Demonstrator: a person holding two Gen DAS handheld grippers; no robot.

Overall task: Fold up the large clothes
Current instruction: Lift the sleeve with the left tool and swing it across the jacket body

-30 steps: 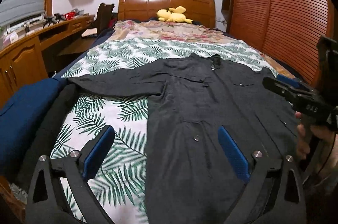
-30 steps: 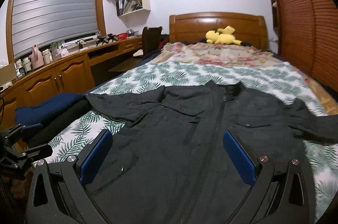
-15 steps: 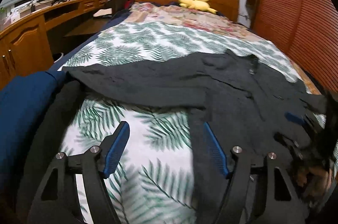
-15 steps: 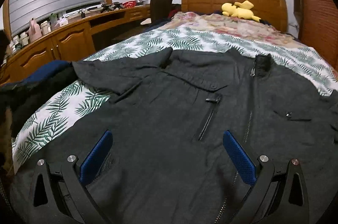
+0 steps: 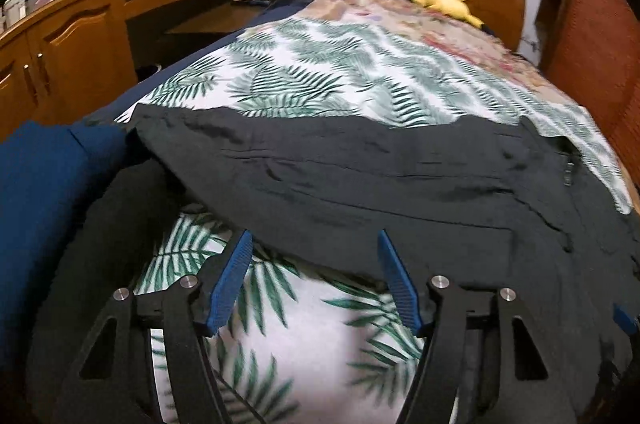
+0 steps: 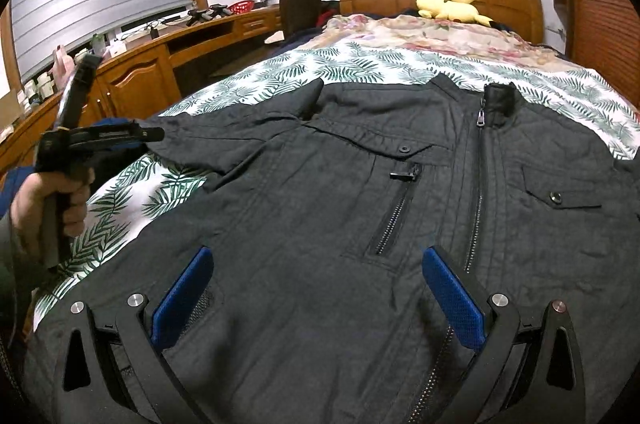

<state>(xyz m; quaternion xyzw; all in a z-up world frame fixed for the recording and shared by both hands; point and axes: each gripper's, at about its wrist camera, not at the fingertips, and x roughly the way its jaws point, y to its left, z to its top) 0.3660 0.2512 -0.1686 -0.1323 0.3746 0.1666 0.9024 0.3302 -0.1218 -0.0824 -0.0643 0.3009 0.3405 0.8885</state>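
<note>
A dark grey zip jacket (image 6: pixel 360 191) lies spread front-up on the leaf-print bedspread (image 6: pixel 360 63). Its left sleeve (image 5: pixel 320 163) stretches out toward the bed's left edge. My left gripper (image 5: pixel 314 264) is open, just short of the sleeve's lower edge, above the bedspread. It also shows in the right wrist view (image 6: pixel 120 135), held in a hand near the sleeve end. My right gripper (image 6: pixel 316 284) is open and empty, low over the jacket's lower front, left of the main zip.
A folded navy garment (image 5: pixel 36 191) and a black one (image 5: pixel 104 224) lie at the bed's left edge. A wooden desk and cabinets (image 5: pixel 72 35) run along the left. A yellow plush toy (image 6: pixel 452 5) sits by the headboard. Slatted wardrobe doors (image 6: pixel 600 3) stand on the right.
My left gripper has swung left and down to the left sleeve. My right gripper has moved forward and lower over the jacket front. Both stayed open.
</note>
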